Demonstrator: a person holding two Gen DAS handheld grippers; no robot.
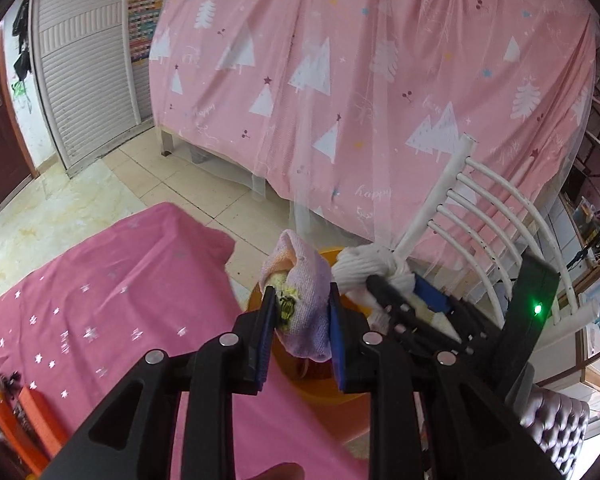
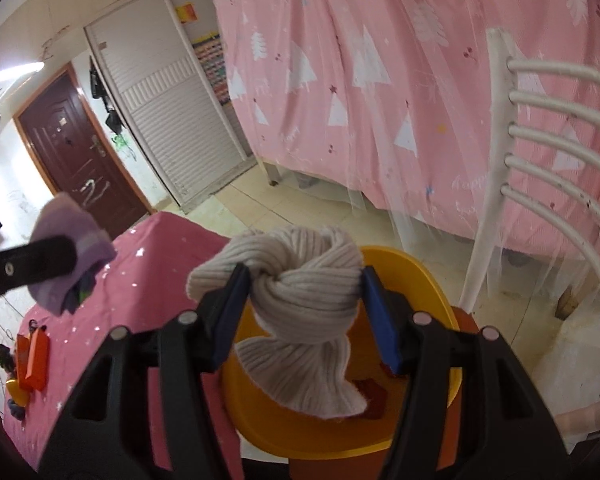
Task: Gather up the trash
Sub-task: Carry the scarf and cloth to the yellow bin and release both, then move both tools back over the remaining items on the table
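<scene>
My left gripper (image 1: 300, 300) is shut on a bundled purple and pink cloth (image 1: 304, 292) and holds it above the orange bin (image 1: 320, 396). In the right wrist view the same cloth (image 2: 74, 248) and left gripper show at the far left over the table. My right gripper (image 2: 304, 280) is shut on a knotted beige ribbed knit cloth (image 2: 304, 308), which hangs over the open yellow-orange bin (image 2: 420, 276). In the left wrist view the right gripper (image 1: 400, 288) and its white-looking knit cloth (image 1: 364, 268) sit just right of my left gripper.
A table with a pink star-print cloth (image 1: 120, 300) lies to the left, with orange items (image 1: 32, 420) near its edge. A white slatted chair (image 1: 480, 208) stands right of the bin. A bed with pink tree-print drapes (image 1: 360, 80) fills the background.
</scene>
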